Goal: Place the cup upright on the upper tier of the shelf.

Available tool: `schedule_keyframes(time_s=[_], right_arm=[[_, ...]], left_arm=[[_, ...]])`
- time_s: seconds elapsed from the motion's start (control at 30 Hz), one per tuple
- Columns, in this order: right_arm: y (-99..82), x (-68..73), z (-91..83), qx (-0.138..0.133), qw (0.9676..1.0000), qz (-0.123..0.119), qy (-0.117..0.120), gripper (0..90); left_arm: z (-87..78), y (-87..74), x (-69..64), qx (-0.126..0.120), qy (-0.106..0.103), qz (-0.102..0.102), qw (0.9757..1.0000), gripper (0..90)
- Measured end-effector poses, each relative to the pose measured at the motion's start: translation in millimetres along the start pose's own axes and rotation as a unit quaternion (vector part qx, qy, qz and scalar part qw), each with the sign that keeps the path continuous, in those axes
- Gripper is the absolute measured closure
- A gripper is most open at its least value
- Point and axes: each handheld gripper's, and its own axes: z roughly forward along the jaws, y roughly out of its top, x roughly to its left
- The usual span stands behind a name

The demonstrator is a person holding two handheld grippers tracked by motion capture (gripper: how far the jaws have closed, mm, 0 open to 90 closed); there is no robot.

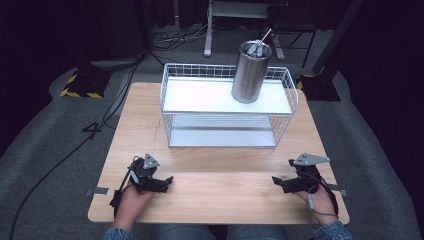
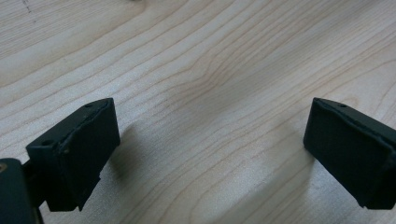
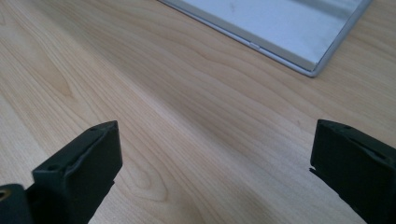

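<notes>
On the pale wooden bench (image 1: 210,185), both hand-held grippers, left (image 1: 159,183) and right (image 1: 283,183), are rested apart-jawed and empty; probably no step is begun.

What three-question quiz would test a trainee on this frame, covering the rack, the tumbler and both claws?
1. True or false: the tumbler stands on the top shelf of the rack.
2. Which is the state of the left claw? A: shut on the tumbler. B: open over bare table. C: shut on the rack.
3. Fill in: the right claw is open and holds ____.

Key: 1 true. 2 B; in the left gripper view its jaws stand wide apart over bare wood. 3 nothing; in the right gripper view a corner of the rack's base lies ahead.
</notes>
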Motion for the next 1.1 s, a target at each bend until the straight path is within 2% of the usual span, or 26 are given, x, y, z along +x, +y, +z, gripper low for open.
schedule_keyframes(time_s=[0.3,0.6,0.7,0.73,1.1], right_arm=[[-9.8,2.8,9.0,0.013,0.9999,0.000,-0.006,2.6],[-17.6,5.1,19.5,0.029,0.9992,-0.006,-0.025,1.9],[-21.2,4.4,25.7,0.049,0.9985,-0.003,-0.022,0.0],[-24.3,4.5,28.2,0.029,0.9993,0.008,-0.023,0.0],[-25.5,5.2,26.9,0.029,0.9989,0.017,-0.034,0.1]], left_arm=[[-0.1,0.1,0.1,0.001,-0.001,0.000,1.0000,4.1],[0.0,0.0,0.0,0.000,0.000,0.000,1.0000,4.1],[-0.1,0.1,0.1,0.001,-0.001,0.000,1.0000,4.1],[-0.1,0.0,0.1,0.001,-0.001,0.001,1.0000,4.1],[-0.5,-0.8,-0.9,0.000,0.000,-0.003,1.0000,4.2]])
